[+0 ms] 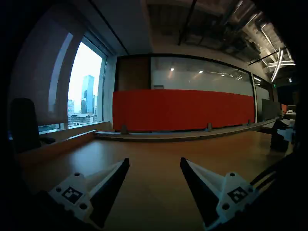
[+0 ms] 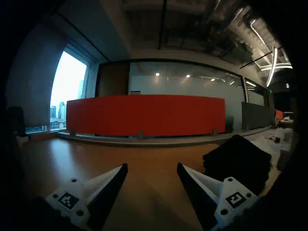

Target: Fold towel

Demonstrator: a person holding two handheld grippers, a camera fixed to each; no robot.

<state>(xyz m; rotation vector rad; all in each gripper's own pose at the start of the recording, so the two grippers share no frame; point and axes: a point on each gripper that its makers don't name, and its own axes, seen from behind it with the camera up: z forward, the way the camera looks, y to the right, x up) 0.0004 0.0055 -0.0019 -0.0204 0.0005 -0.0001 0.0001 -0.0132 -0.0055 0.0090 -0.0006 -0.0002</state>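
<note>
Right gripper view: dark towel stack [image 2: 238,159] partly behind right tongs [image 2: 151,165], its lower rt corner lost in shadow. Left gripper view: dark obj [image 1: 279,136] at far rt edge, cut off, too dim to ID.

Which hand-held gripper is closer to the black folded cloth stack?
Right. The black folded cloth stack lies just beyond the right hand-held gripper's right finger. The left hand-held gripper faces the wooden table; a dark shape, perhaps the stack, sits far to its right.
</note>
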